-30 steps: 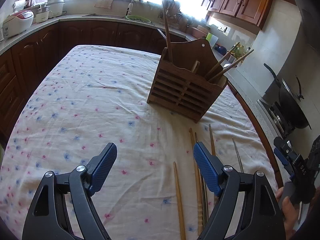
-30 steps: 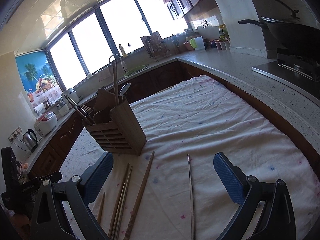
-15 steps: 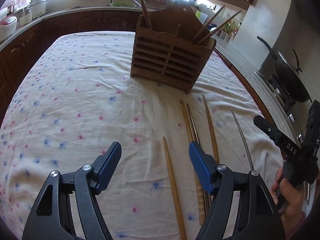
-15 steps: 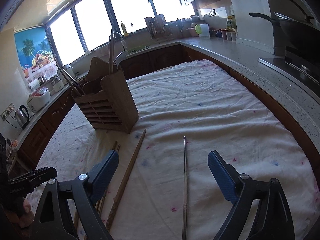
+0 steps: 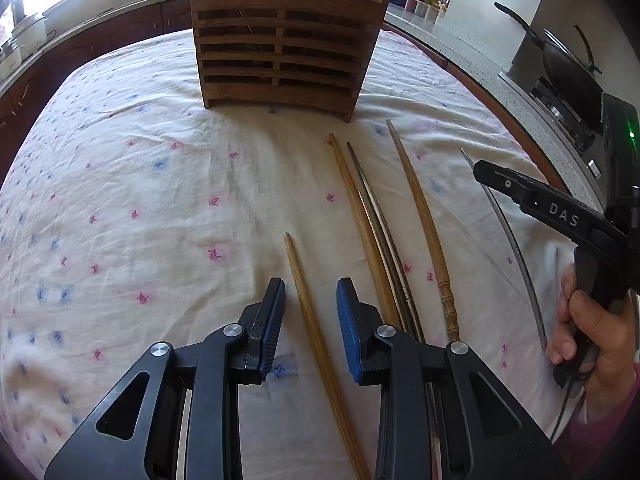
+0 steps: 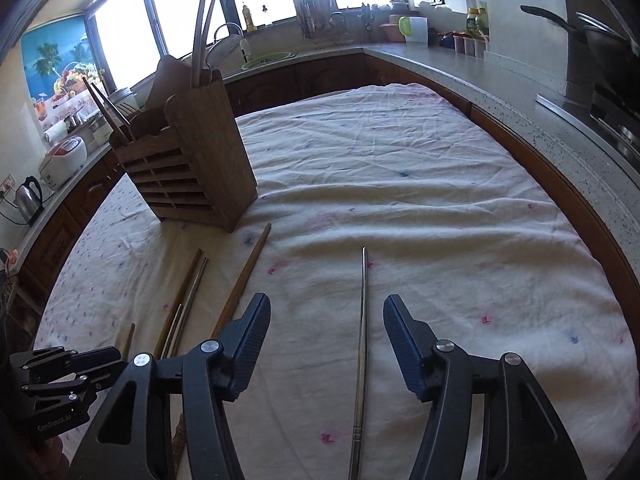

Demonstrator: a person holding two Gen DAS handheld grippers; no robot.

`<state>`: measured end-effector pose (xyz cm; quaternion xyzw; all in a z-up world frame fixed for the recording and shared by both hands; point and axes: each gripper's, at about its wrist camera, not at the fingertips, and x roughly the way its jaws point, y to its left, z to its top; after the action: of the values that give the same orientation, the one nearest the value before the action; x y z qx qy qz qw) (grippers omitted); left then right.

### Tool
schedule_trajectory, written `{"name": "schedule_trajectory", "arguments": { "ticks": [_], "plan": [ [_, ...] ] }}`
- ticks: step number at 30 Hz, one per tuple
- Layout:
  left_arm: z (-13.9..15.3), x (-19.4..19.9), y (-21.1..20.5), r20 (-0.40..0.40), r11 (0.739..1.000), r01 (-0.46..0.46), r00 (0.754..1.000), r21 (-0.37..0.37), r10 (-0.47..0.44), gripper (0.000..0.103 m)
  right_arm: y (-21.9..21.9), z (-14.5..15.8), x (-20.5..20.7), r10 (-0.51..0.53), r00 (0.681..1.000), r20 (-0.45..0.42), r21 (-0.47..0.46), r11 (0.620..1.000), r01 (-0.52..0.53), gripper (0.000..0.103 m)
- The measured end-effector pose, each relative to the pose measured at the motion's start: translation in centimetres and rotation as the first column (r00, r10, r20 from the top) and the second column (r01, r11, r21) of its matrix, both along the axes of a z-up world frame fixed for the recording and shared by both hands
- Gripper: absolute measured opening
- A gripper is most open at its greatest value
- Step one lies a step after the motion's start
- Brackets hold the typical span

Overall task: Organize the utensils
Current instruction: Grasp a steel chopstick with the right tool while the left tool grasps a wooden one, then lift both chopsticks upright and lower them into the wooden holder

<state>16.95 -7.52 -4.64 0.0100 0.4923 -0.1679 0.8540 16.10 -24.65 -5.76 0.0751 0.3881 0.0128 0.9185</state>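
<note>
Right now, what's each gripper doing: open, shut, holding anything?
Left gripper: closing around a wooden chopstick, pads not yet touching.
Right gripper: closing around a metal chopstick, not gripped yet.

Slatted holder (image 5: 282,46) matt wood; chopstick (image 5: 320,336) pale wood; chopstick (image 6: 361,344) glossy metal; tablecloth (image 6: 400,184) wrinkled floral cloth.

A table under a white cloth (image 5: 160,208) sprigged with pink and blue carries a slatted wooden holder (image 5: 284,52) (standing upright), four wooden chopsticks (image 5: 316,328) in front of it, and one metal chopstick (image 6: 362,328) apart.
</note>
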Motion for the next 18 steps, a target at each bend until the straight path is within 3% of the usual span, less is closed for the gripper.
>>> {"name": "schedule_trajectory", "arguments": {
  "ticks": [3,5,7,9,14,18],
  "plan": [
    [0.0,0.3,-0.1,0.001,1.0,0.006,1.0,0.006,-0.006,0.024,-0.1,-1.0,1.6,0.0,0.999,-0.041,-0.023,1.0,-0.001,0.054],
    [0.0,0.4,-0.1,0.01,1.0,0.003,1.0,0.018,-0.003,0.016,-0.3,-1.6,2.6,0.001,0.997,-0.081,-0.01,1.0,-0.001,0.047],
    [-0.2,0.6,0.0,0.013,1.0,0.001,1.0,0.015,-0.001,0.008,0.0,-1.7,3.5,0.008,0.995,-0.097,-0.048,0.999,-0.013,0.046],
    [-0.2,0.8,0.2,0.008,1.0,0.001,1.0,0.001,-0.001,0.008,0.4,-1.8,4.2,0.014,0.994,-0.104,-0.084,0.996,-0.023,0.044],
    [-0.1,0.7,0.4,0.011,1.0,0.0,1.0,-0.005,0.0,0.006,0.4,-1.8,4.6,0.01,0.993,-0.115,-0.118,0.993,-0.024,0.005],
    [0.2,0.5,1.2,-0.007,0.999,-0.015,1.0,-0.052,0.015,0.005,0.2,-1.5,3.9,0.016,0.994,-0.108,-0.069,0.997,-0.023,0.005]
  ]
}}
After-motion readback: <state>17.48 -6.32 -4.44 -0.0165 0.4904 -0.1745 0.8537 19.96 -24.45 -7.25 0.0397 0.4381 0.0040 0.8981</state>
